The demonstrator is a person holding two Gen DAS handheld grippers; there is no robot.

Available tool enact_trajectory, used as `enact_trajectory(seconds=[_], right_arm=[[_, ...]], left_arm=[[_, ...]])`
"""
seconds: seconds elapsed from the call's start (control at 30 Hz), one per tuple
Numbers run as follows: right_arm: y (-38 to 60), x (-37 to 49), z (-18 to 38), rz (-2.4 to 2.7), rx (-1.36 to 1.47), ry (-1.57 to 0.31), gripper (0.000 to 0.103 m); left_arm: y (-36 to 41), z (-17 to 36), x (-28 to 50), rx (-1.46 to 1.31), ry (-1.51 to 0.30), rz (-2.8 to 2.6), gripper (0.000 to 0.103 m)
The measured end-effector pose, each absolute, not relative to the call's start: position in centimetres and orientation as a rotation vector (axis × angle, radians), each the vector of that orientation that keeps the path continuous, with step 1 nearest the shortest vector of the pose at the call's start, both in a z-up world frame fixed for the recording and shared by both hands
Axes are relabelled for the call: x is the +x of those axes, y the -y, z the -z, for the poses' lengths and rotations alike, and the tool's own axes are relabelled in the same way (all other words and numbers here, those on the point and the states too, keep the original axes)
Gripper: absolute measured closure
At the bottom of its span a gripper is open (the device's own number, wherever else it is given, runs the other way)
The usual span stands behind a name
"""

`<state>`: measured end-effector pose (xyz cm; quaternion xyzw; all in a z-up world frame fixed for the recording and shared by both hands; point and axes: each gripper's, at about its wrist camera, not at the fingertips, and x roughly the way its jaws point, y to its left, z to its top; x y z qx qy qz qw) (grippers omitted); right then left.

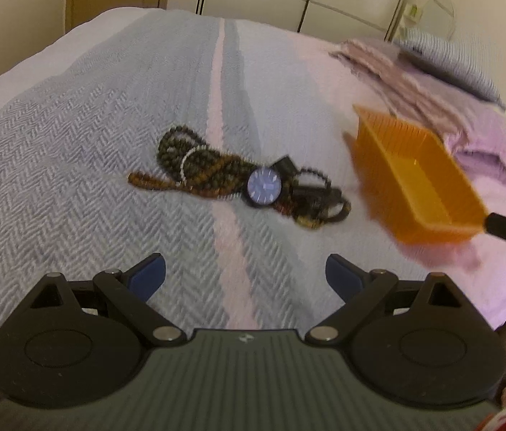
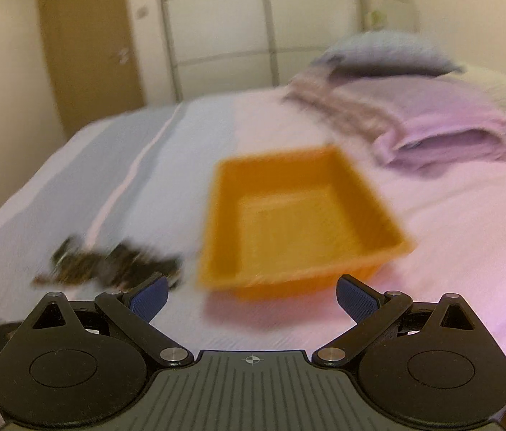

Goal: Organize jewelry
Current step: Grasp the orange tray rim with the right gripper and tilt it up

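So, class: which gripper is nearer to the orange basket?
The right gripper. Its open fingers sit right at the orange basket's near edge. The left gripper hovers back from the jewelry pile, the basket off to its right.

The left gripper (image 1: pixel 245 273) hangs above the bed with its two blue-padded fingers (image 1: pixel 150 276) spread wide, nothing between them. The right gripper (image 2: pixel 253 296) is likewise spread, its pads (image 2: pixel 355 296) wide apart and empty. From the left wrist view, a dark part of the right gripper pokes in at the right edge, and it seems to sit just beside an orange basket (image 1: pixel 421 176), though motion blur hides whether they touch.
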<state>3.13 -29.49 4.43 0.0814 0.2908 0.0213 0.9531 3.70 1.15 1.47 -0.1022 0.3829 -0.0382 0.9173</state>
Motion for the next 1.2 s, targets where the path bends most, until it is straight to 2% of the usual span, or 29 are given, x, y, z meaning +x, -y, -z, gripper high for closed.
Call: enact_trajectory(seconds=[0.07,0.13,0.27,0.33,0.47,0.53,0.73,1.2], right_arm=[[31.6,4.4,-4.8,0.014,0.164,-0.57,0.004],[33.8,5.8,-4.5,0.058,0.171,-0.566,0.018],[37.9,8.7,-3.3,0.112,0.153,-0.58,0.026],[39.6,10.2,-2.4,0.11,0.166,-0.603,0.039],[41.2,11.9,-0.5,0.077,0.161,-0.651,0.051],[41.6,12.4,0.6,0.065,0.163,-0.676,0.062],[42.5,13.4,2.6,0.047,0.224,-0.723,0.077],[43.0,15.3,3.5,0.016,0.307,-0.784,0.082]], left_arm=[[-1.4,-1.6,4.3,-0.235,-0.776,0.088,0.008],[-1.5,-1.6,4.9,-0.255,-0.766,0.088,0.008],[-1.6,-1.2,5.9,-0.276,-0.761,0.096,0.007],[-1.4,-1.0,6.3,-0.274,-0.755,0.097,0.007],[-0.6,-1.0,6.9,-0.22,-0.722,0.097,0.007],[-0.3,-0.9,7.3,-0.218,-0.724,0.1,0.007],[0.4,-0.7,8.2,-0.214,-0.73,0.117,0.007],[0.7,-0.2,8.7,-0.229,-0.744,0.125,0.007]])
